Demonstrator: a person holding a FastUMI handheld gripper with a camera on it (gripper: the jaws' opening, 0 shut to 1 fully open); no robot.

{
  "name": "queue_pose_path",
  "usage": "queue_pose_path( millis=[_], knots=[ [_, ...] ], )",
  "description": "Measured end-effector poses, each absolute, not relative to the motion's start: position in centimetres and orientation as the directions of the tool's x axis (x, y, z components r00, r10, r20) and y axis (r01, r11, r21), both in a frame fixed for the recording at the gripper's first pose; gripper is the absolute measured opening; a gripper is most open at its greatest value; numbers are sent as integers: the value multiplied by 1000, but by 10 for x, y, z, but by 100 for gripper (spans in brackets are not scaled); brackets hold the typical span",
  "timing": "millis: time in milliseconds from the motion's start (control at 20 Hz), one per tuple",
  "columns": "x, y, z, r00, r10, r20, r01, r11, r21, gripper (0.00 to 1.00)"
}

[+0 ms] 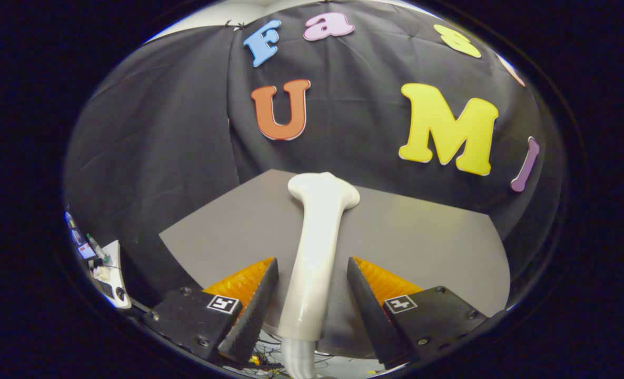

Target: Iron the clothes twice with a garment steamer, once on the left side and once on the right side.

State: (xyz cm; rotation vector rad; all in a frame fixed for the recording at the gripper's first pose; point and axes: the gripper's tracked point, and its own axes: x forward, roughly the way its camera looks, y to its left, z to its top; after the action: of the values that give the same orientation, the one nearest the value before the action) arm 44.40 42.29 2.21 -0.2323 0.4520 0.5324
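The white garment steamer [317,247] stands between the two fingers, its wide head pointing to 12 o'clock over the gray table [438,237]. The gripper [312,287] is open a bit, with gaps on both sides of the handle, so nothing holds it yet. It looks hard, smooth and slippery. Squeeze the thin handle in the middle. A soft hose [297,360] hangs at 6 o'clock and may tug

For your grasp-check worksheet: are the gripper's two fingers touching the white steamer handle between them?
Apart. The gripper view shows the gripper open around the steamer handle, with a gap plainly visible between the handle and each of the fingers.
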Motion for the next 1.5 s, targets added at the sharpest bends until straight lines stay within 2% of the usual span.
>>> queue_pose_path(
  millis=[50, 100, 200, 250, 300, 400, 600, 750, 1000, 1500],
  knots=[
    [447, 426, 24, 781, 447, -436, -537, 837, -106, 84],
    [448, 426, 22, 776, 441, -450, -538, 836, -109, 83],
    [446, 429, 25, 786, 442, -432, -528, 843, -100, 72],
    [446, 428, 24, 781, 455, -428, -546, 830, -114, 71],
    [444, 428, 23, 768, 470, -435, -561, 821, -105, 69],
    [440, 436, 24, 743, 507, -437, -586, 808, -61, 58],
    [441, 439, 26, 689, 575, -441, -638, 770, 6, 45],
    [436, 434, 30, 663, 609, -436, -652, 755, 64, 40],
    [426, 386, 56, 715, 598, -362, -619, 782, 71, 39],
    [361, 234, 177, 891, 439, -116, -431, 898, 88, 38]
  ],
)
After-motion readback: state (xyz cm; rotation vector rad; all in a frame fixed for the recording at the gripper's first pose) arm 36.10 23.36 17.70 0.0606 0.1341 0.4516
